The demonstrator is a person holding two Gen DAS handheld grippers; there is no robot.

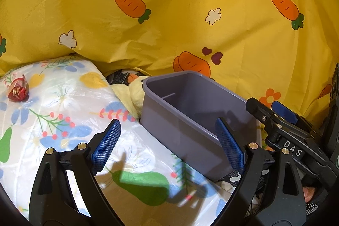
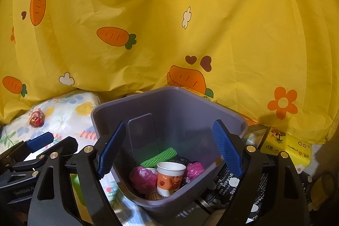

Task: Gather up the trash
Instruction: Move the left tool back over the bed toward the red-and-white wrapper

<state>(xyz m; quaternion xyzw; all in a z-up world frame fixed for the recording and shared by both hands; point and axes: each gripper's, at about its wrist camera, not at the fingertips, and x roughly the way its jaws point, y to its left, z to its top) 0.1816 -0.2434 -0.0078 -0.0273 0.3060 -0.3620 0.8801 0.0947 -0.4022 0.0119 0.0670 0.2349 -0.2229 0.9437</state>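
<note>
Both tongs, left (image 1: 167,145) and right (image 2: 169,148), gaping empty by the bin (image 2: 169,120); next probably targeting red wrapper (image 1: 17,89) on floral bedding (image 1: 63,103).

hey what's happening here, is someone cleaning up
Yes, a person with a gripper in each hand is collecting trash on a bed. The purple bin already holds a paper cup, crumpled pink wrappers and a green foam net. The right gripper hangs over the bin, jaws open and empty. The left gripper is open too. One red wrapper lies on the floral pillow.
</note>
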